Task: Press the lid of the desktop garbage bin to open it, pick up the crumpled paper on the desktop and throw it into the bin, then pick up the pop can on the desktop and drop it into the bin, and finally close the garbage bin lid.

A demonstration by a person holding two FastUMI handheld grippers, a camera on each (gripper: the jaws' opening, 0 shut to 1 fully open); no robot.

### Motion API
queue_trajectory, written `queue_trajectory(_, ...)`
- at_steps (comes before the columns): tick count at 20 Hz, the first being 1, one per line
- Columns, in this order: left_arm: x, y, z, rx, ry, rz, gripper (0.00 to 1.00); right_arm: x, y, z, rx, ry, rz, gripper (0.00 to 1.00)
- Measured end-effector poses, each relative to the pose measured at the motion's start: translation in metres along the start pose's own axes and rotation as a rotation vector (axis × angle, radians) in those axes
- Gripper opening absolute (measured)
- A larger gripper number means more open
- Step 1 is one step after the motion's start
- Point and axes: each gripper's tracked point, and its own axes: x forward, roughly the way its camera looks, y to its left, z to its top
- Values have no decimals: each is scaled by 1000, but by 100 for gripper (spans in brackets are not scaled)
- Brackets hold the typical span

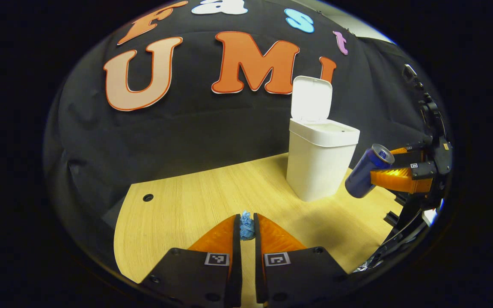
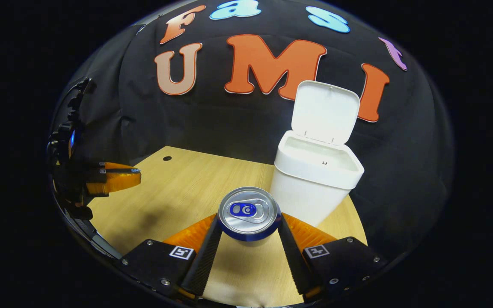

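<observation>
Both tongs grip something: we see the left gripper (image 1: 247, 229) pinching the blue crumpled paper (image 1: 247, 226) between its fingers above the wooden desktop (image 1: 186, 205), and the right gripper (image 2: 249, 231) clamped on the blue pop can (image 2: 249, 213), raised off the desk. Beyond, to the right, the white garbage bin (image 2: 315, 179) stands with its lid (image 2: 325, 112) flipped upright.

My right tool (image 2: 248, 229) grips the pop can (image 2: 249, 213) between both fingers, its silver top facing the camera. Behind it on the worktop (image 2: 178, 192) stands the white bin (image 2: 315, 179), lid (image 2: 325, 112) raised upright (interior looks bare). My left tool (image 2: 116, 179) hangs at far left.
</observation>
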Motion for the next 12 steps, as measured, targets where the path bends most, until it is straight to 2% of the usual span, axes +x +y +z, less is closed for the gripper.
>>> queue_trajectory(12,48,-63,72,62,-100,-65,16,-4,-66,-14,48,-22,-56,79)
